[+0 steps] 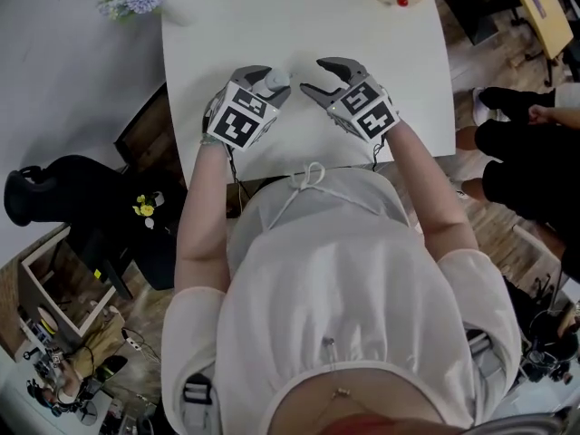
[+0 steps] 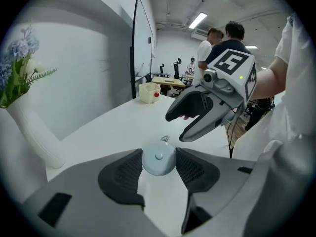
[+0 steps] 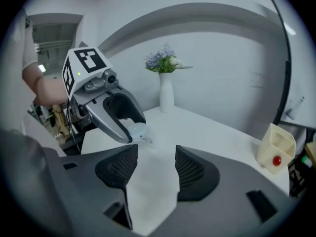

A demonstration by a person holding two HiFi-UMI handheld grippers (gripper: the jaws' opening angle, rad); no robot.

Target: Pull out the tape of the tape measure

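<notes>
Left gripper view shows the left claw (image 2: 158,168) clamping the tape measure (image 2: 158,158), whose tiny tab (image 2: 165,139) the empty, part-open right claw (image 2: 177,127) just ahead may miss.

The head view looks steeply down from above the person onto the white table (image 1: 362,53), the left gripper (image 1: 272,80) and the right gripper (image 1: 319,78). Each gripper view rides close behind its own jaws, facing the opposite gripper. All three share that table.

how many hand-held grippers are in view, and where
2. The left hand-held gripper, above the table, is shut on the round tape measure; the right hand-held gripper faces it, jaws apart and empty. None seems hidden.
</notes>
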